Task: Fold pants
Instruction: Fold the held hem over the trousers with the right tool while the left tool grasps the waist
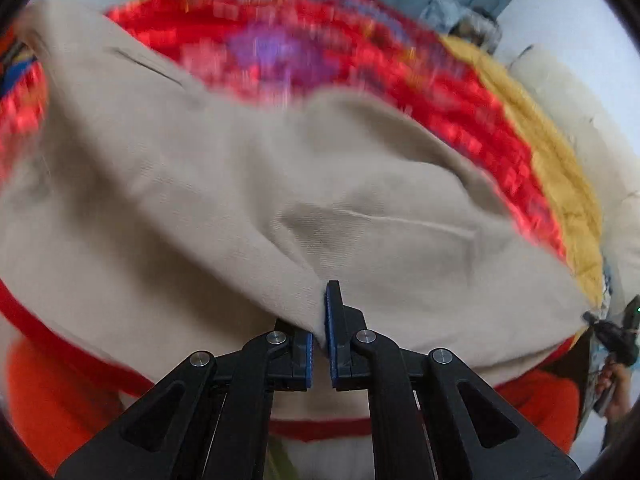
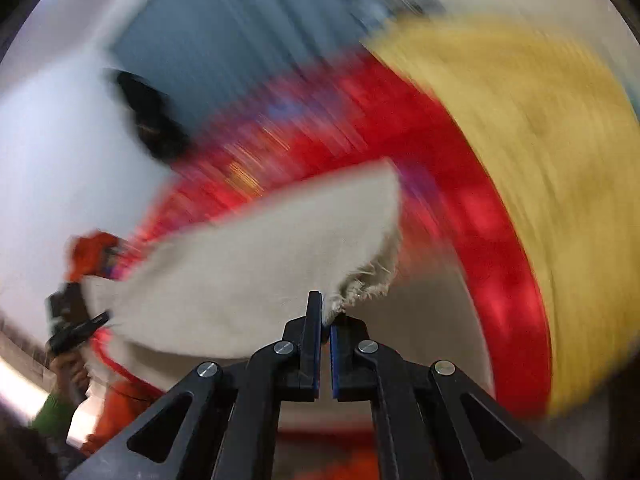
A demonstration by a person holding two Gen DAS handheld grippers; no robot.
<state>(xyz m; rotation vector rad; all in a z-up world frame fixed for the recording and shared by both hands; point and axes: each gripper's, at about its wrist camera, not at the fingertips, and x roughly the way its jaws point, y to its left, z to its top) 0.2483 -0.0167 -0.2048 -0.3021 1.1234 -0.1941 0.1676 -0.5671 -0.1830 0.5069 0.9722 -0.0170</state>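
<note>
Above the red patterned blanket point(image 1: 460, 92), beige pants point(image 1: 200, 184) hanging soft, light, floppy; left hand-held gripper point(image 1: 319, 336) pinching a fold, right hand-held gripper point(image 2: 325, 320) pinching the frayed hem point(image 2: 360, 284).

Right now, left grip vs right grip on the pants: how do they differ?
The left gripper pinches a smooth fold in the wide body of the beige pants; the right gripper pinches a frayed hem corner. Cloth fills most of the left wrist view, while the right shows a narrower panel. The right view is more motion-blurred than the left. Both are shut on the pants above the red patterned blanket.
</note>
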